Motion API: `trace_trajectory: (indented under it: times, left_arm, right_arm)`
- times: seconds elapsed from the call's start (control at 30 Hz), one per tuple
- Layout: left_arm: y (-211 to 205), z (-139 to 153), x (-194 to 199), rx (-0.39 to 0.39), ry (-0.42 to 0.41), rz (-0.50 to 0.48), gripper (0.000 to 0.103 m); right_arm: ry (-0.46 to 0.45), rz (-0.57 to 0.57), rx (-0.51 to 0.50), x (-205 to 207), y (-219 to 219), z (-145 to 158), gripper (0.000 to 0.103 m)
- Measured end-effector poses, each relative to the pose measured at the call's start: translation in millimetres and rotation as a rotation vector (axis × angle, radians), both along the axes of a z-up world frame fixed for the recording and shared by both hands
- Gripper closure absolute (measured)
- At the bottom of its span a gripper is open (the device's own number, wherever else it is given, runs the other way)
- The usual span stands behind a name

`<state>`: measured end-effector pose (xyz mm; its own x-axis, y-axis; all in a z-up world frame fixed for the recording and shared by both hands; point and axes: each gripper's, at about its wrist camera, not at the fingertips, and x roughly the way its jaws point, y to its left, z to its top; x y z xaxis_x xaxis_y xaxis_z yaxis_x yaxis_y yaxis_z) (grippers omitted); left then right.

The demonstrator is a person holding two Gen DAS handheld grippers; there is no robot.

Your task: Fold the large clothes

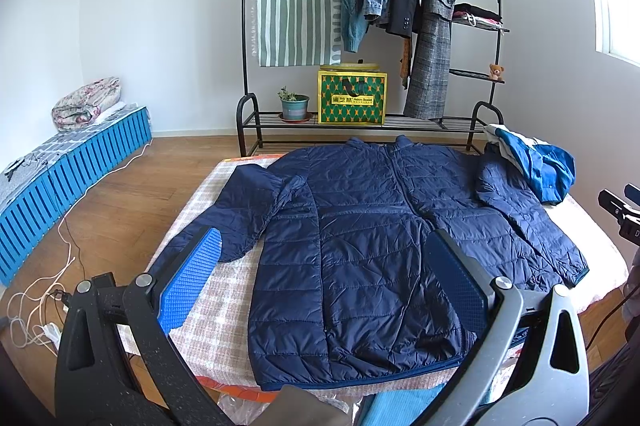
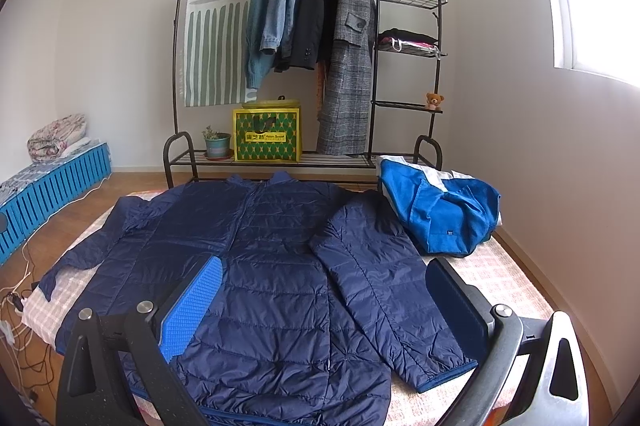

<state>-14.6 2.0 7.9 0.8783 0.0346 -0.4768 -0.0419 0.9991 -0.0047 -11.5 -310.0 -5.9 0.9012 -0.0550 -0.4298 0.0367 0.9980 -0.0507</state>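
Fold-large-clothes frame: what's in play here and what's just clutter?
In play:
- navy puffer jacket, spread flat on the bed
- left hand-held gripper, open, empty
- right hand-held gripper, open, empty

Just lying about:
- bright blue garment, bunched beside the jacket's sleeve
- clothes rack with hung coats
- yellow-green bag
- potted plant
- teddy bear

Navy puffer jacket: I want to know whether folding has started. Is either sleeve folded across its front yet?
No. The navy puffer jacket lies flat on the bed, and both sleeves are spread outward to its sides.
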Motion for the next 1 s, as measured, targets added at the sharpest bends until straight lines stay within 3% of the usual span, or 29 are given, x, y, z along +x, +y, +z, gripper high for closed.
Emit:
trace_trajectory:
  times: [0.57,0.7,0.9,1.0]
  left_arm:
    - [6,4,2,0.008,-0.006,0.009,0.0]
    - [30,19,14,0.015,-0.03,0.04,0.0]
    - [78,15,33,-0.029,-0.012,0.079,0.0]
    - [102,14,38,-0.013,-0.02,0.098,0.0]
  right_arm:
    - [0.003,0.028,0.019,4,10,-1,0.0]
    - [0.0,0.074,0.011,9,29,1,0.0]
    - [-0.045,0.191,0.034,15,67,6,0.0]
    - [-0.049,0.256,0.051,25,91,10,0.0]
